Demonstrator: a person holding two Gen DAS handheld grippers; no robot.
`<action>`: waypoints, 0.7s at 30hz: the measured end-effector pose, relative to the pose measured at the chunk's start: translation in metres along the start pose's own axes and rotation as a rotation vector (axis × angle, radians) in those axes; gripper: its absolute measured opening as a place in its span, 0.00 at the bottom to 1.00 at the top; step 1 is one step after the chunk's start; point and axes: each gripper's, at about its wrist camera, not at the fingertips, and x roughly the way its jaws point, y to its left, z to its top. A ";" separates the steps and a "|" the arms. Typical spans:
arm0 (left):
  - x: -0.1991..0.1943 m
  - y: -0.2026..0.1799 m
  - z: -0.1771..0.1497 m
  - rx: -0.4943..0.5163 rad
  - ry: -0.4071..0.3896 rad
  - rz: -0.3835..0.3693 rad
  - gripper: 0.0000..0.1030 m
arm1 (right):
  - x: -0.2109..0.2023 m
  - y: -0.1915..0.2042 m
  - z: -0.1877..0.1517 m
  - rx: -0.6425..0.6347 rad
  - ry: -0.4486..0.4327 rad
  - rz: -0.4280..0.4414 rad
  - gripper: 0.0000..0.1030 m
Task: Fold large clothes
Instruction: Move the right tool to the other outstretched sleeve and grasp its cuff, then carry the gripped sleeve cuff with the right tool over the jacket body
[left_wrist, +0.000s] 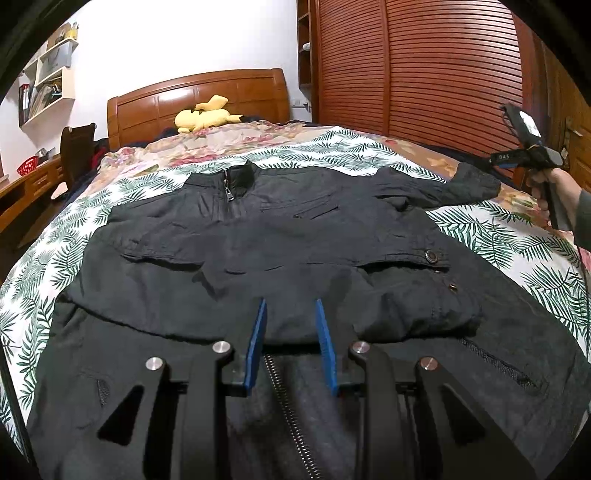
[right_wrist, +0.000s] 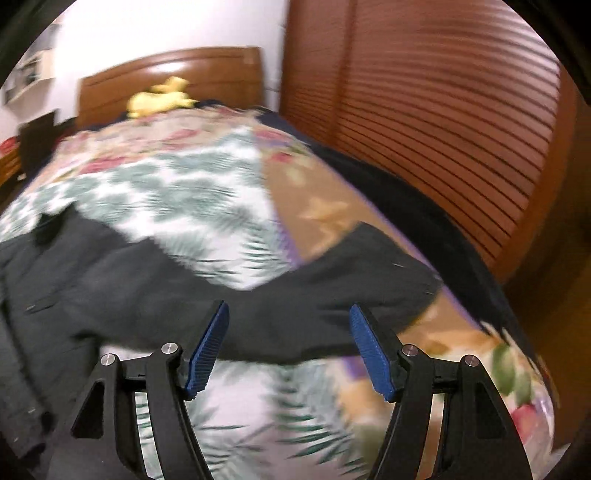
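Wooden slatted wardrobe doors (left_wrist: 424, 66) run along the far side of the bed (left_wrist: 491, 236), and a matching headboard (left_wrist: 199, 99) stands at its top with a yellow plush toy (left_wrist: 205, 114) lying against it. White wall shelves (left_wrist: 48, 81) hang off to the side above a desk (left_wrist: 26, 184) carrying a red basket (left_wrist: 27, 168).

Spread over the leaf-print bedcover lies a dark jacket (left_wrist: 258, 240), collar toward the headboard, zip pull showing at the neck. Its lower part looks folded up over the chest, so that the lining and an open zipper (left_wrist: 288, 402) show nearest the left camera. One sleeve (left_wrist: 443, 184) stretches out sideways toward the wardrobe.

From where I stand, the left tongs (left_wrist: 290, 306) hover low over the folded edge at the jacket's middle, their blue pads a modest gap apart with nothing pinched between them. The right tongs (right_wrist: 288, 314) are spread wide, empty, poised just above the outstretched sleeve (right_wrist: 332, 295); that view is smeared with blur. Seen from the left camera, the right tongs (left_wrist: 498, 162) are held in a hand (left_wrist: 546, 188) beyond the sleeve's cuff.
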 end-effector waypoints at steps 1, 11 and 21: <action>0.000 0.000 0.000 0.000 0.000 0.000 0.25 | 0.006 -0.008 0.000 0.013 0.014 -0.014 0.68; 0.003 -0.001 0.000 0.004 0.010 -0.006 0.25 | 0.054 -0.056 -0.011 0.220 0.175 -0.009 0.68; 0.003 -0.001 0.000 0.010 0.011 -0.009 0.25 | 0.061 -0.036 -0.010 0.116 0.203 0.003 0.10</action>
